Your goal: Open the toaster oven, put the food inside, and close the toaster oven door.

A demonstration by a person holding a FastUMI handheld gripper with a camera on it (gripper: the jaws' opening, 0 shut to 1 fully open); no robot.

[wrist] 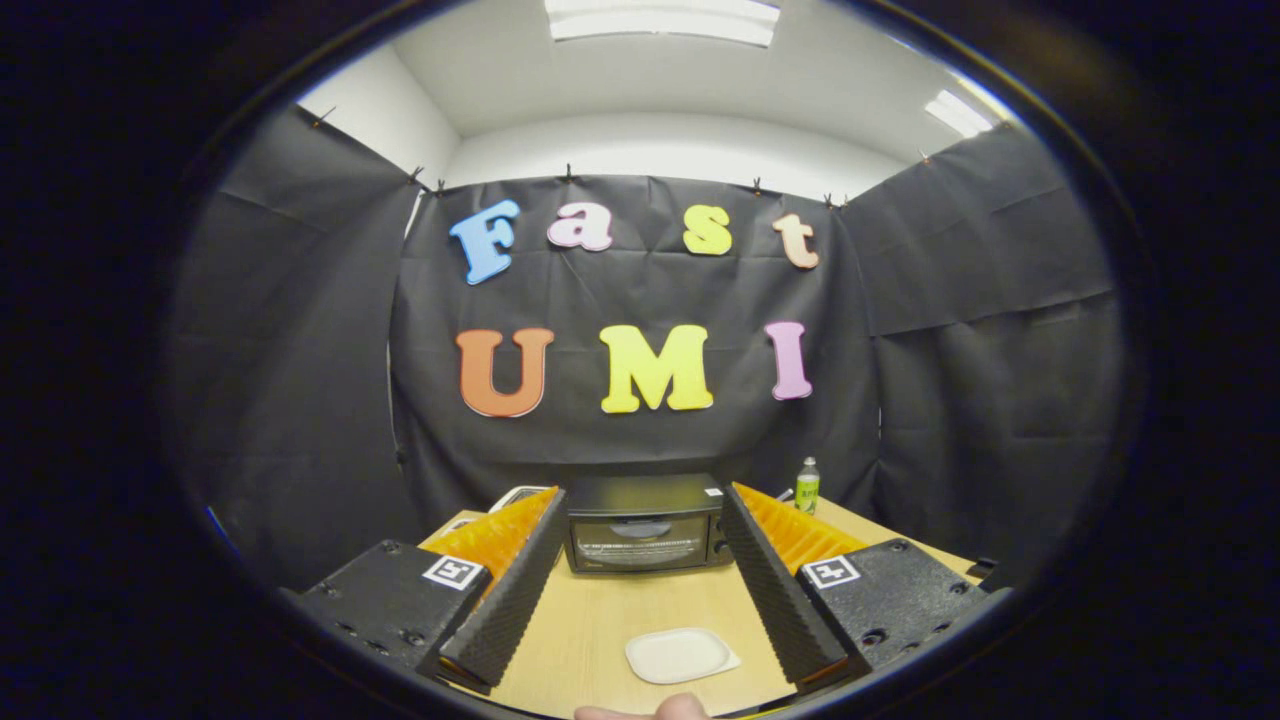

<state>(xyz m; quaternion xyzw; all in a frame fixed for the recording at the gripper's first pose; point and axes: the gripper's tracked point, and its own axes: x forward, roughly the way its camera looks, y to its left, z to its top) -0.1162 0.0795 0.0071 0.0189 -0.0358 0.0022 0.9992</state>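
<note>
Toaster oven stood at the far end of the wooden surface, against the black cloth wall, and its glass door was shut. Through the glass only a pale reflection showed, so I could not tell whether any food lay inside. The gripper was held back from the oven, well apart from it, with its fingers spread wide and holding nothing; the oven appeared between them, beyond their tips. On the surface between the fingers, nearer than the oven, lay a flat white plate with rounded corners, and no food was to be seen on it. At the near edge, just below the plate, a small part of a hand showed. A small bottle with a green label stood to the right of the oven, and a white object was partly hidden behind the left finger. As for the progress, this scene fitted two stages: either the door was waiting to be opened and the food was somewhere out of sight, or the food was already inside and the door was closed again. The closed door, the bare plate and the free fingers agreed with both, and the picture alone did not decide between them.
</note>
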